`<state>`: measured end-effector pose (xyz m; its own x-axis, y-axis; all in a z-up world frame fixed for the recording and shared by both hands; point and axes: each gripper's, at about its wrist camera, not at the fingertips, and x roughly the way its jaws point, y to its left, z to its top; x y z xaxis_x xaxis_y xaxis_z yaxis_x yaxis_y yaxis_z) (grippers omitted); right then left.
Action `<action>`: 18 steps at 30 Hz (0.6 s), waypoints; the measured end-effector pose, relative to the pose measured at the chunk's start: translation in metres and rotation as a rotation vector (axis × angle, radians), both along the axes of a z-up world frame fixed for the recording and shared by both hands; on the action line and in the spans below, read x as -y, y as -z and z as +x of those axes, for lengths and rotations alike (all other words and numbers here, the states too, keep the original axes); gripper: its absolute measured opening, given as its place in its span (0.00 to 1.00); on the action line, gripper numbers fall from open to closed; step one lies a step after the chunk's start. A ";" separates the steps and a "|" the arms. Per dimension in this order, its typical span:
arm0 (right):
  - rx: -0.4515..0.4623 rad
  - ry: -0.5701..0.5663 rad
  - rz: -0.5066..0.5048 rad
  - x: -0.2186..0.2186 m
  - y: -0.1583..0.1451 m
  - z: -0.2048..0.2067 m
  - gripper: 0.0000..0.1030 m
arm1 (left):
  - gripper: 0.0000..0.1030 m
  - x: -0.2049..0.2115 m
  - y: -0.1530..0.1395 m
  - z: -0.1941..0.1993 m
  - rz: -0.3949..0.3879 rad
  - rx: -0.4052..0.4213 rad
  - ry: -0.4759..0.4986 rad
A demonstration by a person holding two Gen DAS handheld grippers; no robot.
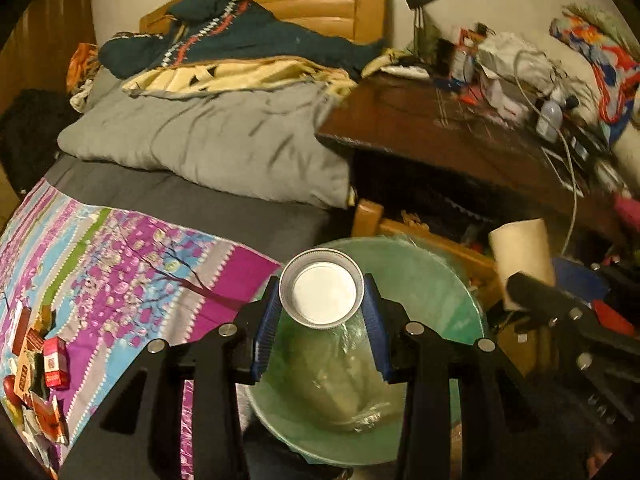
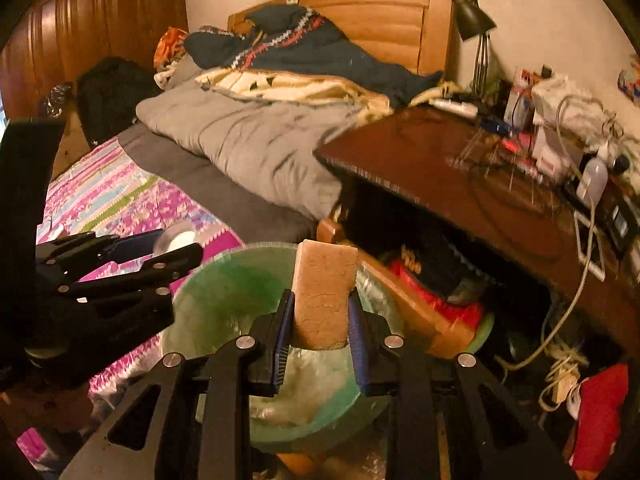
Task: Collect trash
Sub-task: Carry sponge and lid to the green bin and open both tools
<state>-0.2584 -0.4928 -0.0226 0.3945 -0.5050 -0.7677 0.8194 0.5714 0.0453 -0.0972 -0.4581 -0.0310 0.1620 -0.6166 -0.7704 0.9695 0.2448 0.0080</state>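
My left gripper (image 1: pixel 322 285) is shut on a small round cup (image 1: pixel 324 294) with a silvery rim and a white inside, its mouth facing the camera. It hangs over a bin lined with a green plastic bag (image 1: pixel 436 296). My right gripper (image 2: pixel 321 299) is shut on a flattened brown cardboard tube (image 2: pixel 325 280), which stands upright over the same bin (image 2: pixel 224 292). In the left wrist view the right gripper (image 1: pixel 520 286) and its tube (image 1: pixel 520 252) show at the bin's right rim. In the right wrist view the left gripper (image 2: pixel 180 242) and its cup (image 2: pixel 176 237) are at the bin's left.
A bed with a floral sheet (image 1: pixel 132 252) and a grey duvet (image 1: pixel 208 144) lies left of the bin. Red packs and wrappers (image 1: pixel 54 362) lie on the sheet. A cluttered dark desk (image 2: pixel 448 168) with a lamp (image 2: pixel 474 20) stands to the right, with cables (image 2: pixel 560 320) and red cloth (image 2: pixel 600 420) below it.
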 end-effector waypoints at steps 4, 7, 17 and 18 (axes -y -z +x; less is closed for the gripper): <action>-0.006 -0.011 0.036 -0.009 0.011 0.008 0.26 | 0.37 -0.003 0.016 -0.006 0.040 0.010 0.006; -0.011 -0.012 0.052 -0.014 0.014 0.012 0.27 | 0.37 -0.003 0.022 -0.006 0.061 0.008 -0.002; -0.025 -0.017 0.084 -0.007 0.021 0.019 0.27 | 0.38 -0.005 0.026 0.000 0.074 0.001 -0.016; -0.025 -0.020 0.091 -0.005 0.023 0.020 0.27 | 0.39 -0.005 0.026 0.002 0.072 -0.006 -0.018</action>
